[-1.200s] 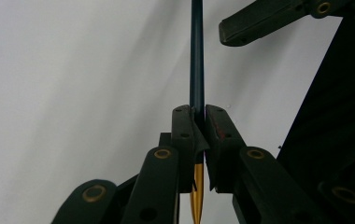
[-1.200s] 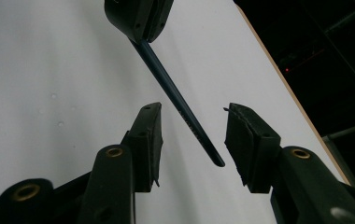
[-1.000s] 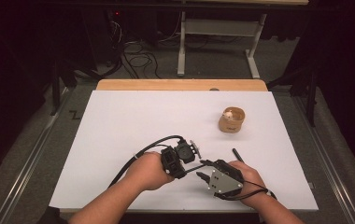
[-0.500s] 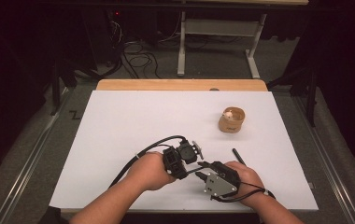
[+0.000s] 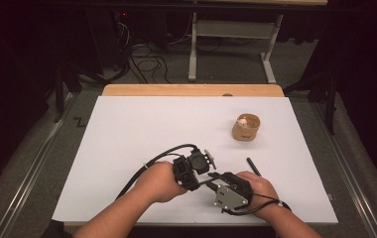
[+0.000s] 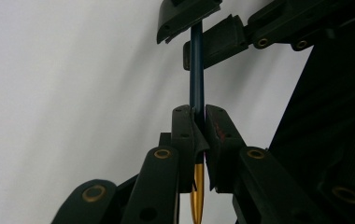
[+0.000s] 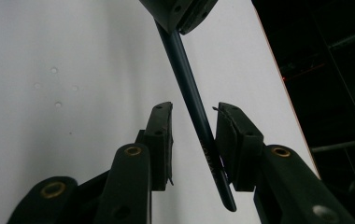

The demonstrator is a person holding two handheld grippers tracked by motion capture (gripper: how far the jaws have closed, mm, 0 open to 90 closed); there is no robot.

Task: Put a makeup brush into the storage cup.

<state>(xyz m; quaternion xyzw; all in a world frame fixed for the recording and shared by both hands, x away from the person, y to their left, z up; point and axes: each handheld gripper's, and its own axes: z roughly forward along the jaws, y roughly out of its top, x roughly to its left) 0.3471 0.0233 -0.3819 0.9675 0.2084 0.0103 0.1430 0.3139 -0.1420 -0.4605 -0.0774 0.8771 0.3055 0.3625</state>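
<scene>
At the counter's six o'clock edge my two claws meet. My left claw is clamped on a dark blue pen, gold tip toward its camera. My right claw, at its three o'clock, has just been closing around the pen's other end, pads apart. A pen cap lies at one o'clock.

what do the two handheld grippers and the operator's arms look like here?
Both grippers are black, with linkage arms on brass-coloured pivot pins and flat rectangular pads. The left gripper trails a black cable looping over the table. The right gripper carries a grey three-cornered plate dotted with screws and a thin cable at the wrist. Forearms are bare, no sleeves.
</scene>
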